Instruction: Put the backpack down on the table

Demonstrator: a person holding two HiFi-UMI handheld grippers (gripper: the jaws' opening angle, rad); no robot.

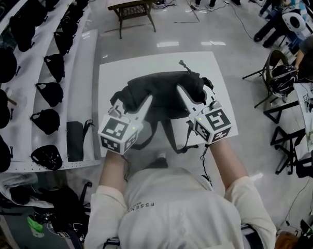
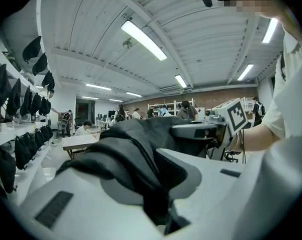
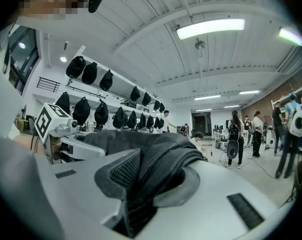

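Left gripper [image 1: 131, 101] and right gripper [image 1: 194, 93] are clamping the backpack [image 1: 164, 87], holding it over the table [image 1: 111, 71] at twelve o'clock; lowering is seemingly remaining.

The left hand-held gripper [image 2: 150, 183] pinches a fold of the dark backpack [image 2: 128, 146], with the right hand-held gripper [image 2: 185, 130] beyond.

Matt black cloth backpack [image 1: 164, 95], smooth white table [image 1: 115, 71], glossy floor [image 1: 198, 30].
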